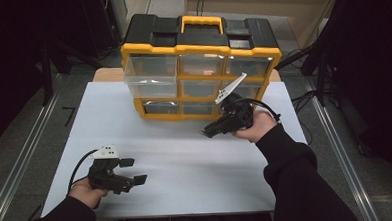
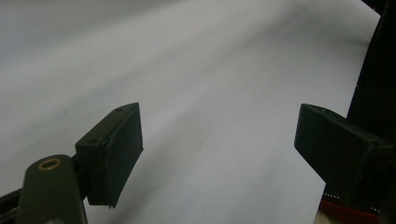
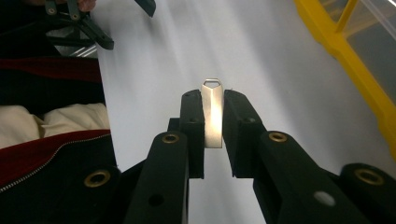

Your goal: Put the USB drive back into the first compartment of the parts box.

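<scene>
Two tools are in play over the white desk, and the biggest thing on it is the yellow-and-black drawer organizer at the far edge. Its top-left clear drawer juts out of the frame toward you, while the others sit flush. That open drawer looks like the likely drop spot, though that is my read, not a certainty.

Your right tool hovers just in front of the organizer's lower right corner, jaws pressed together on a small metal USB stick. In the right gripper view the stick stands upright between the pads, its loop end poking out past the jaw tips and its body well seated. It is off the desk, carried in the air.

Your left tool sits low at the near left of the desk, jaws spread wide with nothing between them. The left gripper view confirms bare white surface between the pads.

To do this step well, keep the squeeze steady, because the stick is slick metal and thin, and a slackened grip could let it pivot. Carry it level across the organizer's front toward the open drawer, come in above its rim rather than nudging the clear wall, and let go only once the stick is over the drawer's floor.
</scene>
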`<action>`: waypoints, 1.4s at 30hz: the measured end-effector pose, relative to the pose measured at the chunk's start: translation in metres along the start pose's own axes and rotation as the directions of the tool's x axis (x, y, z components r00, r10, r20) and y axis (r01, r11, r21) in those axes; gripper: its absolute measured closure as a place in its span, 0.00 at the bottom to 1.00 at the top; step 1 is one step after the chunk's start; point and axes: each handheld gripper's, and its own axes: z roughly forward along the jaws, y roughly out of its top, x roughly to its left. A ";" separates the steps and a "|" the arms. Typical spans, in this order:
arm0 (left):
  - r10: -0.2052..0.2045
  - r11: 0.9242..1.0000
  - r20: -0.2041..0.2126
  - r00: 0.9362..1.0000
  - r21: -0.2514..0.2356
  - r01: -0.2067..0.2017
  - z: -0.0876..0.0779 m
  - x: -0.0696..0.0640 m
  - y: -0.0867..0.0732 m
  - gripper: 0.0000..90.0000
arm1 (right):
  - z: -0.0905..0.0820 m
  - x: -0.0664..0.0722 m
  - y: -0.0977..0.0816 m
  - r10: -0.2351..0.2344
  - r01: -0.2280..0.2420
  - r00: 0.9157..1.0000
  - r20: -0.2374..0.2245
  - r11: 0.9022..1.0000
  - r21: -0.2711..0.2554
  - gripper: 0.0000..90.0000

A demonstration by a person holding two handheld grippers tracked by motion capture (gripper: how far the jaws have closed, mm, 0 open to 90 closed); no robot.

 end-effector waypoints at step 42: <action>-0.004 1.000 0.002 1.000 -0.005 0.004 0.000 0.000 0.000 0.18 | -0.061 0.003 0.066 -0.023 0.023 0.999 0.024 0.999 -0.030 0.85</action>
